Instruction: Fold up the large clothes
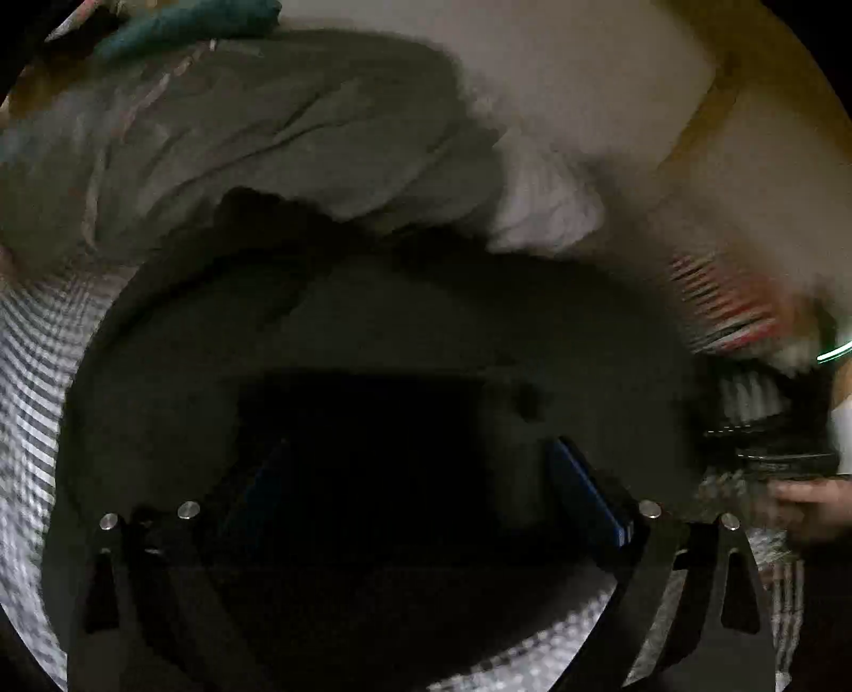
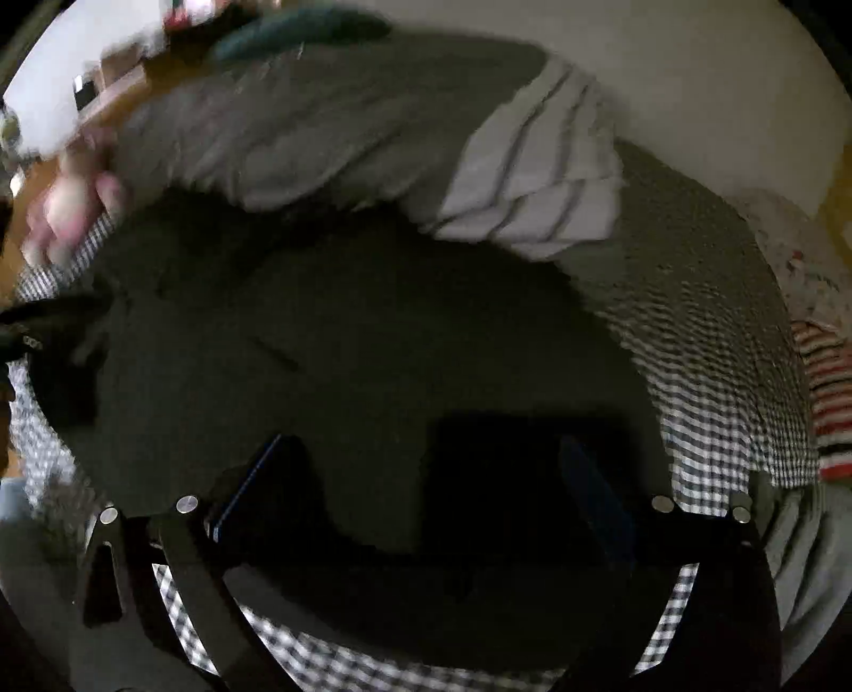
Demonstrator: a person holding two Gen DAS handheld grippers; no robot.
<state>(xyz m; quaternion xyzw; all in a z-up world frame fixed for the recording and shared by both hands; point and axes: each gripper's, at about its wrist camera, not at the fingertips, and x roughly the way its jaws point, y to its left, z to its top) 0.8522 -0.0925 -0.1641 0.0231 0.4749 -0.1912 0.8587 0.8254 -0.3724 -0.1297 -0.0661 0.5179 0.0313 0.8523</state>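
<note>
A large dark garment (image 1: 399,330) lies spread on a checked cloth (image 1: 32,383). My left gripper (image 1: 420,479) hovers over it, its blue-padded fingers (image 1: 591,489) wide apart; it is open and no fabric is pinched. In the right wrist view the same dark garment (image 2: 346,346) fills the middle. My right gripper (image 2: 420,479) is above it, also open, with its fingers (image 2: 250,479) clear of the cloth. Both views are motion-blurred.
A crumpled grey cloth (image 1: 293,133) and a white cloth with thin grey stripes (image 2: 532,175) lie beyond the garment. A red-striped cloth (image 2: 830,399) is at the right, a teal item (image 1: 186,26) at the far edge. A hand (image 1: 814,500) shows at the right.
</note>
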